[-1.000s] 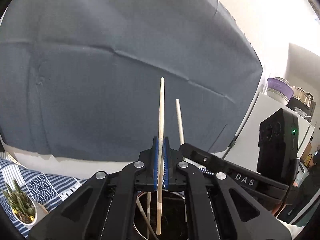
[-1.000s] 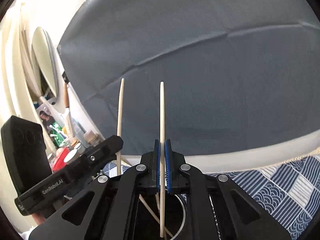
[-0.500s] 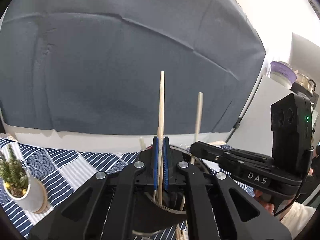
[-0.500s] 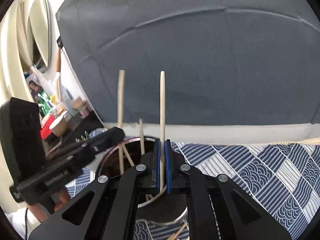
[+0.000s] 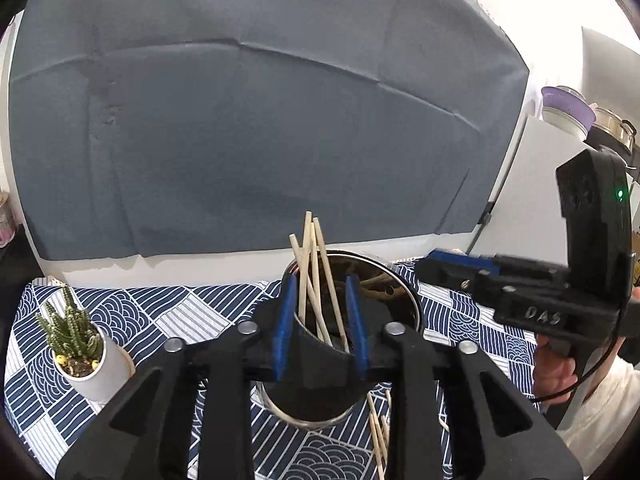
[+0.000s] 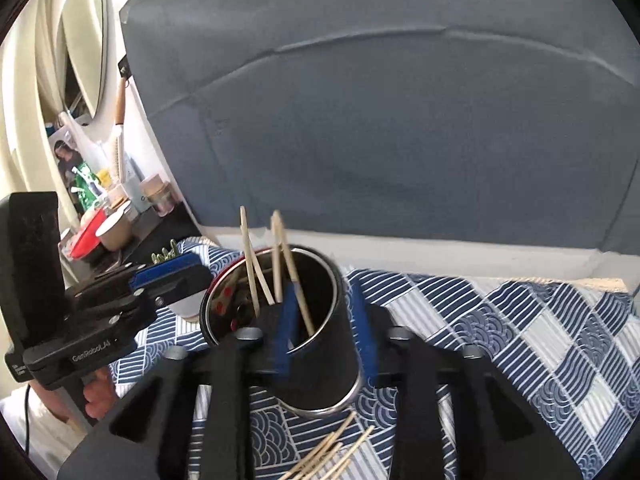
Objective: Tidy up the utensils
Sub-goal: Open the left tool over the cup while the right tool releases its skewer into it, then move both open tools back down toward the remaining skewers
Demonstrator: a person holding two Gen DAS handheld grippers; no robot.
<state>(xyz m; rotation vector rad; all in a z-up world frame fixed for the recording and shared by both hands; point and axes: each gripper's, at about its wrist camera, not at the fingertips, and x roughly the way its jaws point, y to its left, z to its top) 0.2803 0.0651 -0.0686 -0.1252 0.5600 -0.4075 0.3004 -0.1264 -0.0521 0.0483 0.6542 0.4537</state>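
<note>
Four wooden chopsticks stand in the metal cup as seen from the left wrist camera, leaning against each other with their tips fanned out above the rim. The left gripper sits right in front of that cup with its blue-padded jaws spread wide and nothing between them. More loose chopsticks lie flat on the blue patterned tablecloth just past the cup's base. Off to the left there's a small cactus in a white pot. The right gripper pokes in from the right side, held by a hand, near the cup's far rim.

Over on the right wrist camera, same cup, with the sticks looking a bit blurred. The right gripper has its jaws apart too, straddling the cup's near side without pinching anything. A bunch of spare chopsticks lies on the cloth below the cup. The left gripper comes in from the left, near the cup's rim.
</note>
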